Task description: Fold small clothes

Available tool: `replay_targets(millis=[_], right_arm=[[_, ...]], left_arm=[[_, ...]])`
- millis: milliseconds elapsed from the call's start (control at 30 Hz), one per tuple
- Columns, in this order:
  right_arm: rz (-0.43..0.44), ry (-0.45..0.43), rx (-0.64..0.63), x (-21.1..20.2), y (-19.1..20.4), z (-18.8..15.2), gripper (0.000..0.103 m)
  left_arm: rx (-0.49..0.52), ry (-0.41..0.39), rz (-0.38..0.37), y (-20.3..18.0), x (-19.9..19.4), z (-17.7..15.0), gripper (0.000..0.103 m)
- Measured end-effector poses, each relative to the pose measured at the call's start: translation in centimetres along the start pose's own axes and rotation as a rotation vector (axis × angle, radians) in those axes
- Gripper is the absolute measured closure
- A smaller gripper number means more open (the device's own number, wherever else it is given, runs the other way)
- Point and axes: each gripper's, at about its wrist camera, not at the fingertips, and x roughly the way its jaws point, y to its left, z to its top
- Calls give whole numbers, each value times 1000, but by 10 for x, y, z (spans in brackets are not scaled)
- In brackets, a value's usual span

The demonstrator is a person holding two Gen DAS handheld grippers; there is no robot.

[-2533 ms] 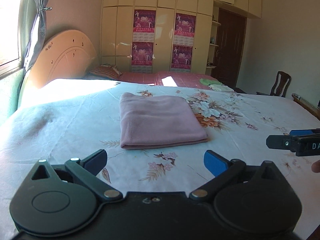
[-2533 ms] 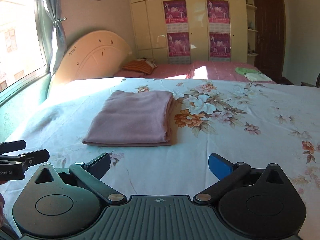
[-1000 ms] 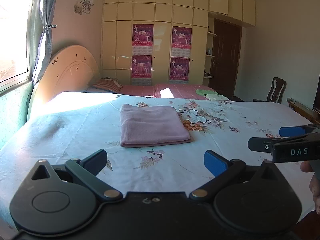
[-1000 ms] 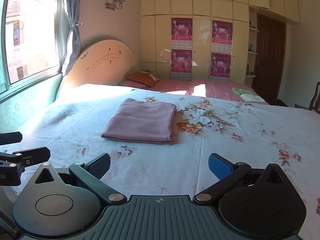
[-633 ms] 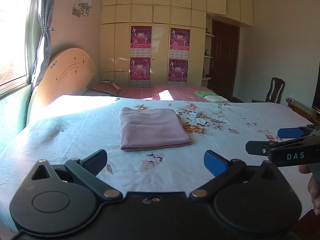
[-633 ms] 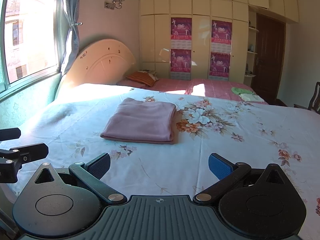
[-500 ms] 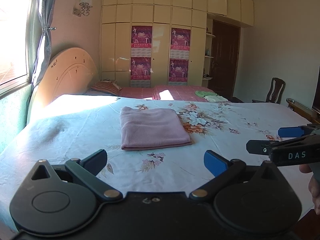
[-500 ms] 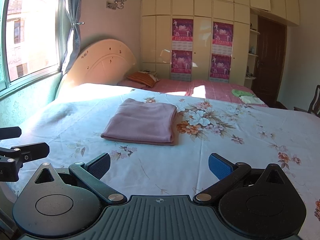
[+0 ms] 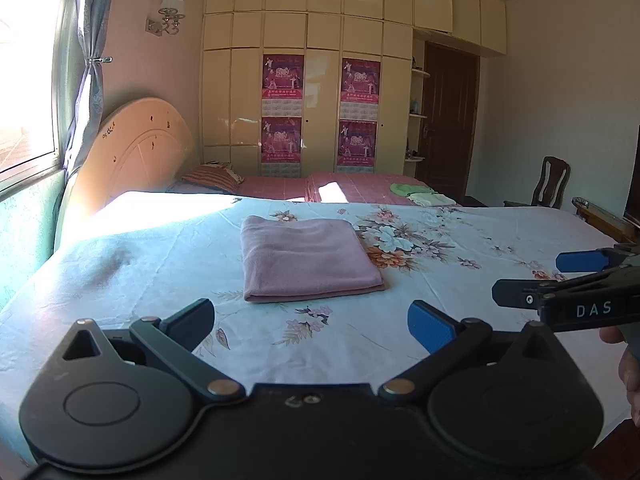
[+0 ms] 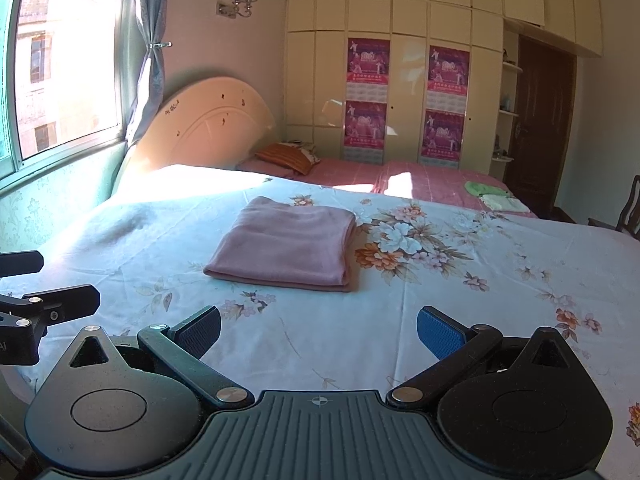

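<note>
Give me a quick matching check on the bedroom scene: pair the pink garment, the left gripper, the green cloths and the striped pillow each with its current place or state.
Things:
1. pink garment
2. left gripper
3. green cloths
4. striped pillow

Places or states:
A. by the headboard, on the far pink bed
B. open, holding nothing, short of the garment
C. folded flat on the floral sheet
D. on the far pink bed, toward the door side

Pairs: 1-C, 2-B, 3-D, 4-A
</note>
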Motion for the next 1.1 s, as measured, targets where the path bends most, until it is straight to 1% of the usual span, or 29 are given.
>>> replay_targets(millis=[1100], right_arm=[[19, -7, -12, 4, -2, 1, 0]], left_arm=[[20, -20, 16, -2, 1, -2, 0]])
